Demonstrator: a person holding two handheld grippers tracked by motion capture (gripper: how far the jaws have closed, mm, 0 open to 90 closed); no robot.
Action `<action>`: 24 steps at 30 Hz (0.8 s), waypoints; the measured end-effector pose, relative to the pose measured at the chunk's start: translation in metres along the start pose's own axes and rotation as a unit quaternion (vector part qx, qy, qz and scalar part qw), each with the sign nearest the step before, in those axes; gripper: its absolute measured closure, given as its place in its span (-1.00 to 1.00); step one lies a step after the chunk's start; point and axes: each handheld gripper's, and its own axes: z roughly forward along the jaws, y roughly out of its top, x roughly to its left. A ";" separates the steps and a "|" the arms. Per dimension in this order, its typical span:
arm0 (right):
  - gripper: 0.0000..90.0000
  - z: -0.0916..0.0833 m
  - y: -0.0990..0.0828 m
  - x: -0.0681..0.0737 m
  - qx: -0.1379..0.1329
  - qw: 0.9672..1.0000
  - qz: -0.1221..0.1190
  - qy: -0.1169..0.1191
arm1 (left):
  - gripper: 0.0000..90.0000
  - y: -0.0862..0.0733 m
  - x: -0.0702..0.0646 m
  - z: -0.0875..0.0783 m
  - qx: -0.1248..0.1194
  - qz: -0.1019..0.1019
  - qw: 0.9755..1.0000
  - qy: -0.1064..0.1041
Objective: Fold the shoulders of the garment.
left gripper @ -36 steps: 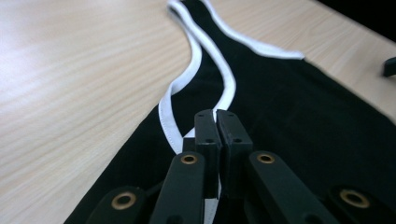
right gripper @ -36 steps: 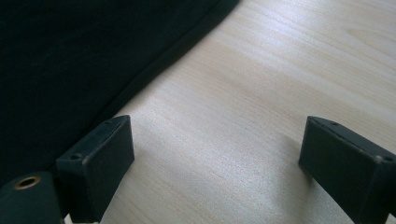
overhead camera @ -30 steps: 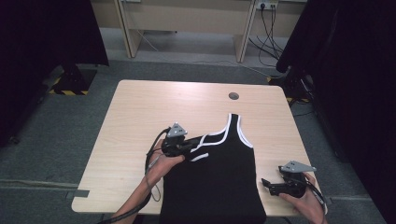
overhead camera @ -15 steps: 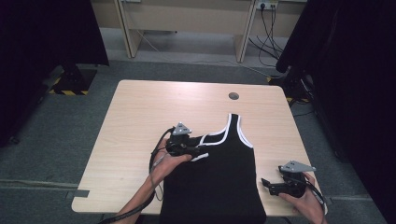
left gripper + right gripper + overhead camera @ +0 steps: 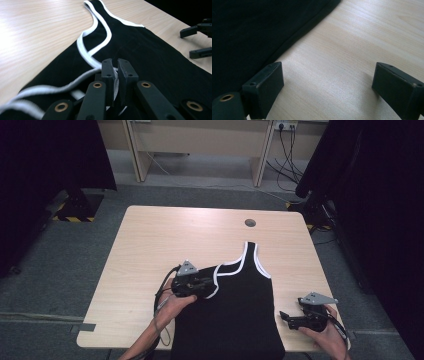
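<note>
Left gripper (image 5: pixel 206 287) shifted toward 3 o'clock, jaws just closing, now clamped on top's (image 5: pixel 235 320) white strap (image 5: pixel 82 47). Right gripper (image 5: pixel 286 318) unmoved, jaws wide over table (image 5: pixel 165 240).

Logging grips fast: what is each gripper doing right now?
Left gripper: just closed, shut on the black white-trimmed tank top, pinching its white strap.
Right gripper: open, holding nothing, over the wooden table.

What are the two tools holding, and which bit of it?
The left tool pinches the white trim of the black tank top at a strap. The right tool is open over the table, holding nothing.
</note>
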 end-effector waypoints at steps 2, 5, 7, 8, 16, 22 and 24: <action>-0.77 0.000 0.000 0.000 -0.001 1.000 0.000 -0.001 | 0.85 -0.009 0.000 -0.008 0.001 0.003 1.000 0.003; -0.77 0.000 0.000 0.000 0.000 1.000 0.000 -0.001 | 0.85 -0.024 0.002 -0.015 0.008 0.003 1.000 0.010; -0.76 0.000 0.000 0.000 0.000 1.000 0.001 -0.001 | 0.85 -0.034 0.002 -0.017 0.012 0.005 1.000 0.018; -0.76 0.000 0.000 0.001 -0.001 1.000 0.001 -0.001 | 0.85 -0.039 0.002 -0.017 0.018 0.010 1.000 0.022; -0.77 0.000 0.000 0.001 0.000 1.000 0.002 -0.002 | 0.51 -0.056 0.000 -0.019 0.037 0.011 0.999 0.027; -0.77 0.001 0.000 0.000 -0.001 1.000 0.001 -0.001 | -0.09 -0.052 -0.006 -0.026 0.027 0.025 0.998 0.042; -0.77 0.001 0.001 0.001 -0.001 1.000 0.002 -0.003 | -0.22 -0.051 -0.008 -0.029 0.022 0.031 0.998 0.039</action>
